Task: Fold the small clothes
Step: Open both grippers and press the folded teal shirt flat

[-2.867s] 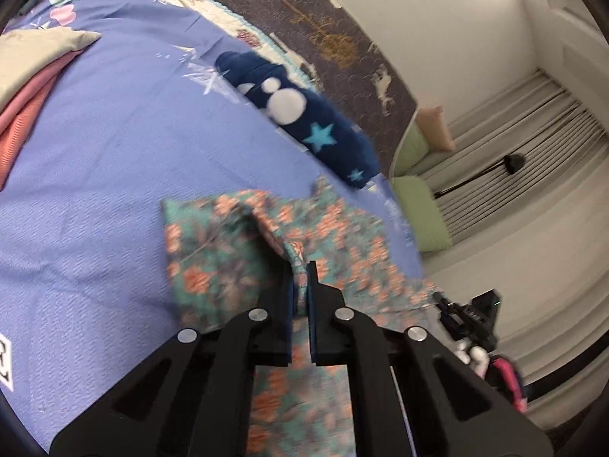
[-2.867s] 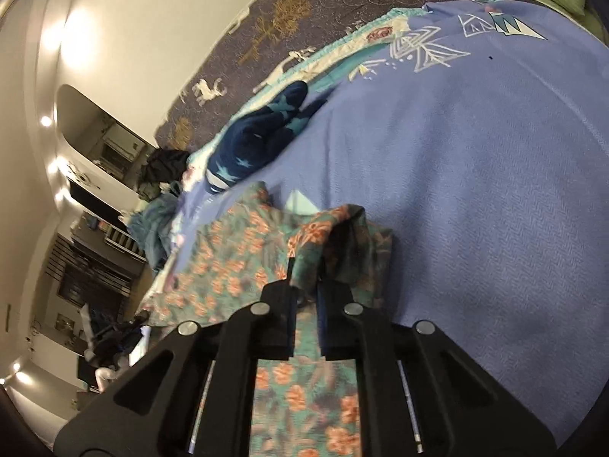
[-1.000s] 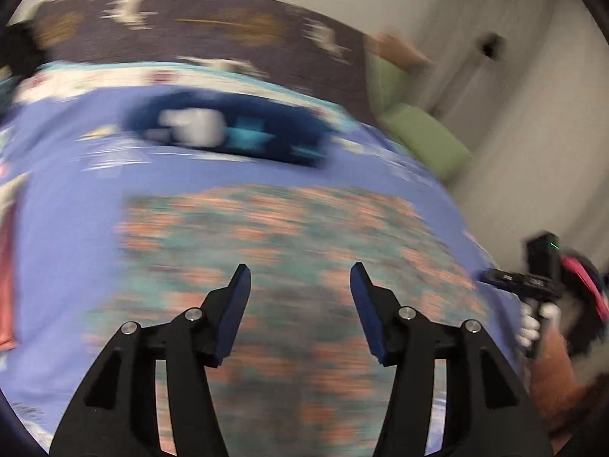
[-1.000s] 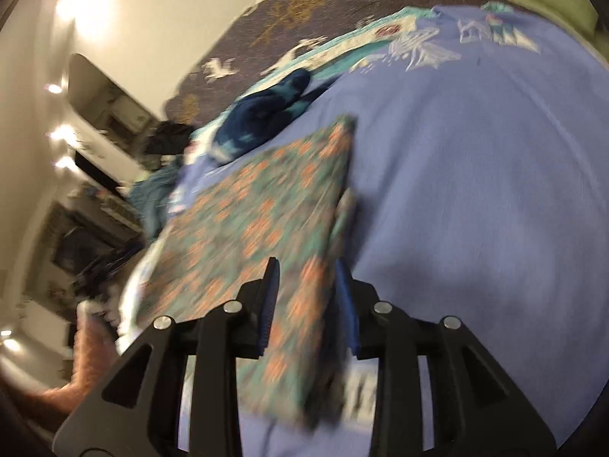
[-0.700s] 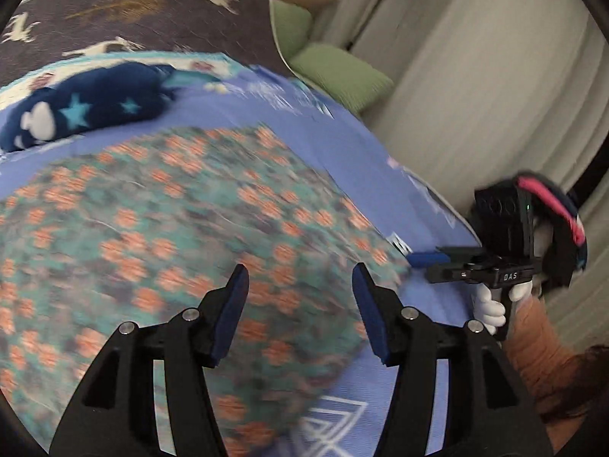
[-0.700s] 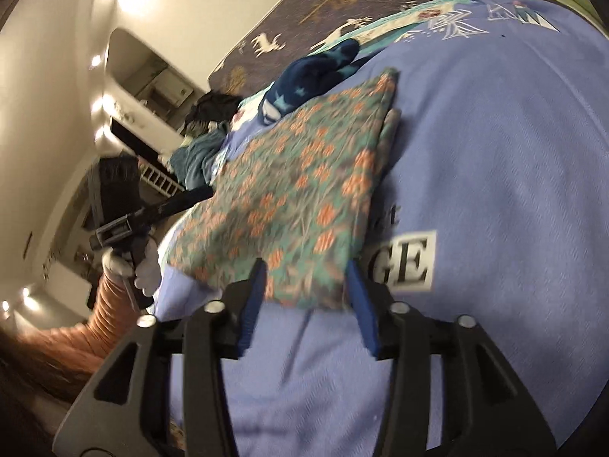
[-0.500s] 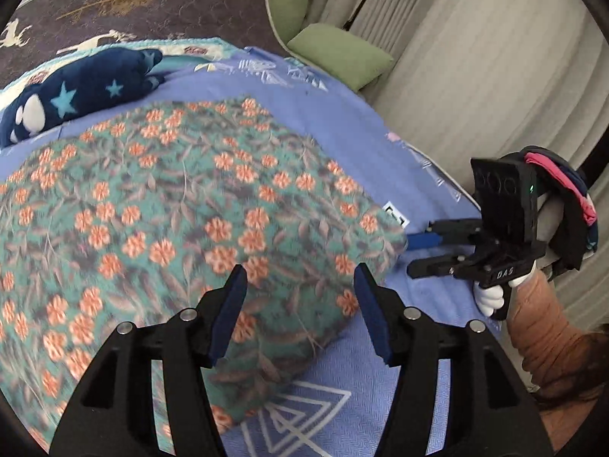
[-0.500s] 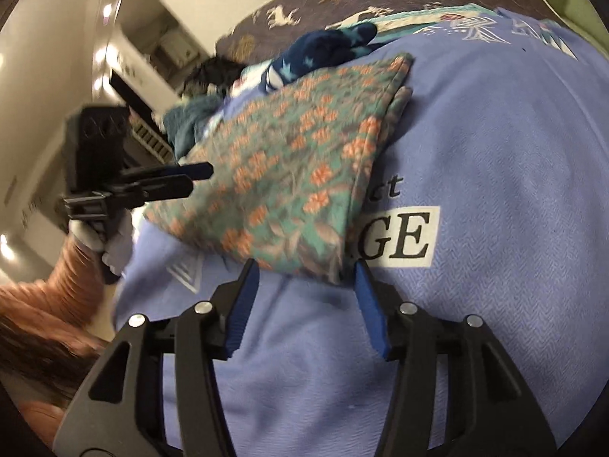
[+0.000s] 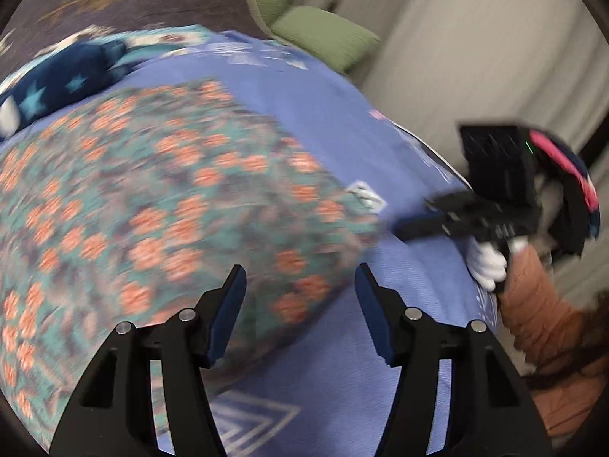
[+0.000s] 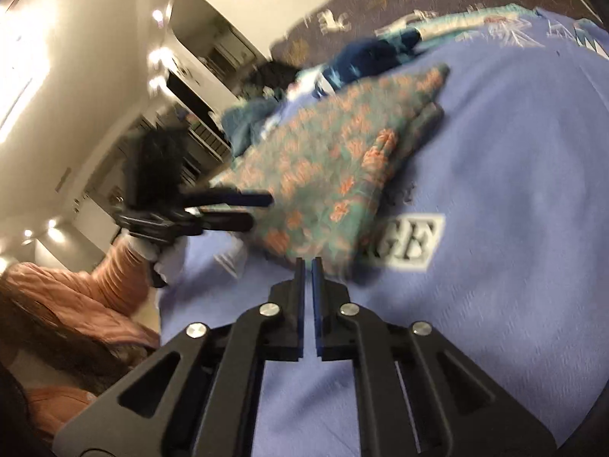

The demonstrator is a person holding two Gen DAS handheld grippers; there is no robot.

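A folded teal garment with orange flowers (image 9: 160, 209) lies on the blue bedspread (image 9: 380, 361); it also shows in the right wrist view (image 10: 335, 167). My left gripper (image 9: 300, 285) is open and empty, just above the garment's near edge. My right gripper (image 10: 308, 262) is shut and empty, its tips just short of the garment's near corner. Each view shows the other gripper beside the garment, the right gripper (image 9: 399, 228) and the left gripper (image 10: 259, 209). Both views are motion blurred.
A dark blue star-patterned fleece (image 9: 64, 80) lies behind the garment, also in the right wrist view (image 10: 365, 57). Green pillows (image 9: 323, 34) sit at the far right by curtains. A printed white label (image 10: 407, 240) marks the bedspread. Teal clothes (image 10: 247, 122) lie farther left.
Both grippers let go of the garment, which now lies folded flat. They pulled back toward the bed's near edge. The right gripper, open half a second ago, has shut empty.
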